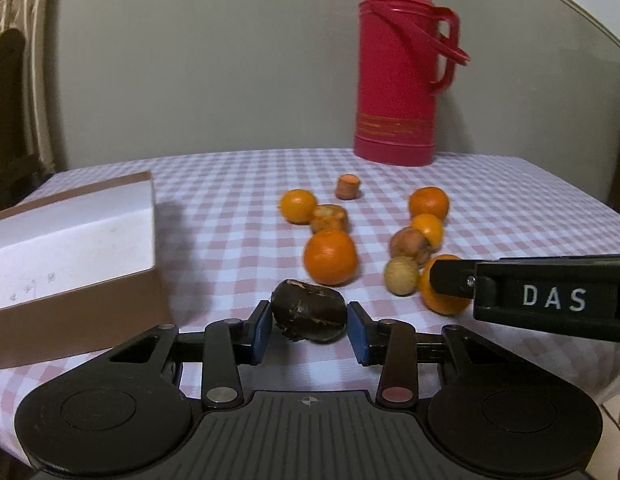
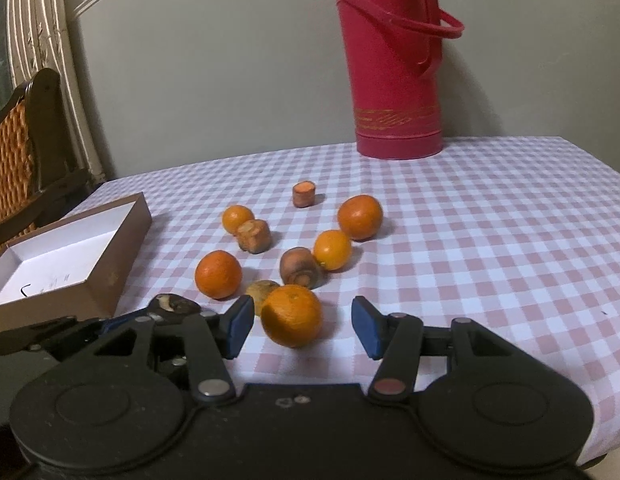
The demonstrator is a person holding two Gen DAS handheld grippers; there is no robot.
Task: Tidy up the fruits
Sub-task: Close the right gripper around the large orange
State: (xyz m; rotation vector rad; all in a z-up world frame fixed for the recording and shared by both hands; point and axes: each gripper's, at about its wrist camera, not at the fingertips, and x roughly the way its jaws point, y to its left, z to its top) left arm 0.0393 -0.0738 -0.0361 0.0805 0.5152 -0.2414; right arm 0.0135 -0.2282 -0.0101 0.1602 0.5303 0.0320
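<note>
My left gripper (image 1: 310,320) is shut on a dark brown, shrivelled fruit (image 1: 310,312), with both blue pads against its sides, just above the checked tablecloth (image 1: 230,208). The same fruit (image 2: 172,304) shows at the lower left of the right wrist view. My right gripper (image 2: 302,320) is open around an orange (image 2: 292,316), with a gap at each pad. One of its fingers (image 1: 454,284) crosses that orange (image 1: 442,304) in the left wrist view. Several more oranges (image 1: 330,256) and carrot stubs (image 1: 329,218) lie scattered beyond. A brown box (image 1: 70,240) with a white inside stands open on the left.
A tall red thermos flask (image 1: 398,80) stands at the back of the table near the grey wall. A small round tan fruit (image 1: 401,275) lies beside the right finger. A dark wooden chair with a woven back (image 2: 14,160) stands past the table's left edge.
</note>
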